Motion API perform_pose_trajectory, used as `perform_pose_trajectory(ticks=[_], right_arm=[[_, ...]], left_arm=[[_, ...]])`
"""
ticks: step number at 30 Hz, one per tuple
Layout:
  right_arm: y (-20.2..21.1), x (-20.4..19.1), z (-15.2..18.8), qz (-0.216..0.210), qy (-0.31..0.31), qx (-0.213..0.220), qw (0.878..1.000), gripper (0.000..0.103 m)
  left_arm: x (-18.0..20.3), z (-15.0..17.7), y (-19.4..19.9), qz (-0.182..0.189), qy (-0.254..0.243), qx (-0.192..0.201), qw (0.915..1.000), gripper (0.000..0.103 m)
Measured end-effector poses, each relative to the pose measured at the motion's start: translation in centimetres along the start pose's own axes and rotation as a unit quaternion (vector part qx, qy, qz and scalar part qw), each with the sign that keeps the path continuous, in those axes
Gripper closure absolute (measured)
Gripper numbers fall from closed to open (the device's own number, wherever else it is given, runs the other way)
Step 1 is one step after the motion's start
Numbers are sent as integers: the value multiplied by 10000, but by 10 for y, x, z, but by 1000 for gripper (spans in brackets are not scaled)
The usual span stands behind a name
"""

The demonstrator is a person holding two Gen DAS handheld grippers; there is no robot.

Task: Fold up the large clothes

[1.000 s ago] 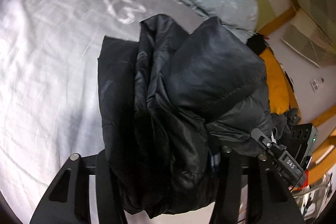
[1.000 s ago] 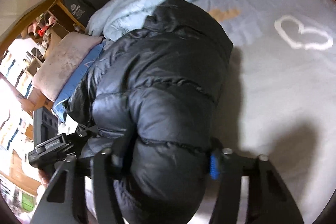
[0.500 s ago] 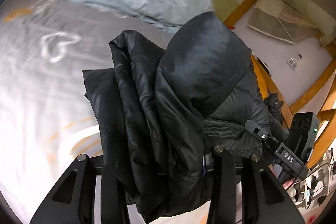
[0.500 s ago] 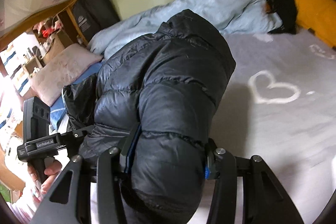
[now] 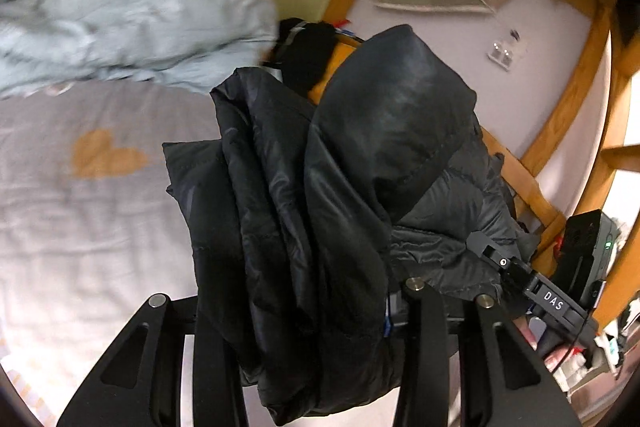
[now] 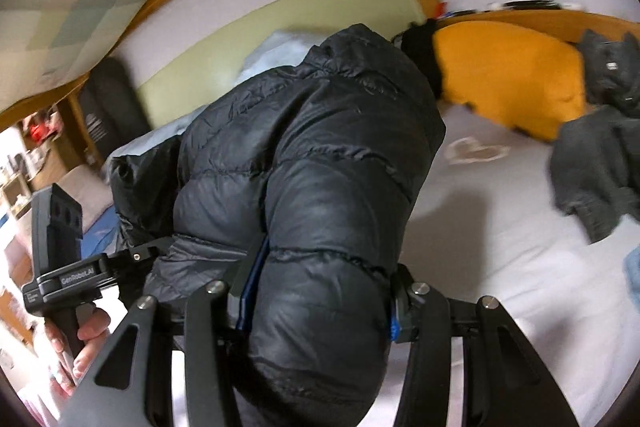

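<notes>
A black puffer jacket (image 5: pixel 352 163), folded into a thick bundle, hangs in the air above the bed. My left gripper (image 5: pixel 312 327) is shut on one end of it, the padding bulging over both fingers. My right gripper (image 6: pixel 316 307) is shut on the other end of the jacket (image 6: pixel 312 163), which fills the gap between its fingers. Each gripper shows in the other's view: the right gripper (image 5: pixel 524 279) at the far right, the left gripper (image 6: pixel 76 275) at the far left with a hand (image 6: pixel 88 331) around its handle. The fingertips are hidden by fabric.
The grey sheet (image 5: pixel 80 227) with heart prints lies below. A light blue duvet (image 5: pixel 132 15) is heaped against the green wall. An orange pillow (image 6: pixel 508 75) and a dark grey garment (image 6: pixel 600 167) lie at the bed's end. A wooden rail (image 5: pixel 532 195) runs at the right.
Both grippers have risen with the jacket bundle and swung across the bed toward the orange pillow and wooden rail. The left gripper has rolled. Both grips still hold.
</notes>
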State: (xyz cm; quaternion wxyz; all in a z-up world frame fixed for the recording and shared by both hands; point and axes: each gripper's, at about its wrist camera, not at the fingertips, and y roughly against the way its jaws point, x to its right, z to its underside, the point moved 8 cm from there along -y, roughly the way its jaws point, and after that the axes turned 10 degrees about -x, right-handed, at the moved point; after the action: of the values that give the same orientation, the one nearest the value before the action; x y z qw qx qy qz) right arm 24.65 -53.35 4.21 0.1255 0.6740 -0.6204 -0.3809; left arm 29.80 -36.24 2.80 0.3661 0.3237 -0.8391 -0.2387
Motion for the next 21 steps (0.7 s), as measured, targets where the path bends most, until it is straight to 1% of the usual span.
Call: perform_pose_trajectory(ticks=[3, 5, 7, 9, 12, 14, 16, 17, 19, 21], right_arm=[[9, 39, -6, 216, -291, 131, 9993, 58], [14, 64, -7, 366, -474, 226, 9980, 57], [12, 77, -7, 450, -615, 268, 9967, 57], [5, 94, -5, 588, -663, 209, 9958, 57], [-9, 104, -2, 758, -729, 192, 9943, 57], [-14, 112, -2, 925, -708, 191, 9930, 57], [-18, 116, 0, 1146, -657, 135, 9911, 57], [-17, 118, 0, 1204, -651, 100, 9905, 57], [-7, 114, -1, 1271, -663, 171, 9895, 57], [10, 106, -1, 1500, -485, 337, 9869, 55]], left_arm=[[24, -6, -35, 105, -141, -54, 9998, 64], [33, -9, -57, 109, -199, -74, 9997, 64], [36, -9, -75, -45, -255, -20, 9997, 64], [33, -9, -90, -212, -249, 45, 9995, 65], [29, -10, -112, -311, -295, 61, 9991, 65], [30, -7, -128, -250, -212, -45, 9995, 65], [29, -4, -134, -136, -88, -93, 9998, 65], [30, -3, -134, -27, -37, -98, 9999, 65], [38, 0, -134, 97, -126, -111, 9998, 64], [42, 4, -138, -6, -215, -133, 9997, 63]])
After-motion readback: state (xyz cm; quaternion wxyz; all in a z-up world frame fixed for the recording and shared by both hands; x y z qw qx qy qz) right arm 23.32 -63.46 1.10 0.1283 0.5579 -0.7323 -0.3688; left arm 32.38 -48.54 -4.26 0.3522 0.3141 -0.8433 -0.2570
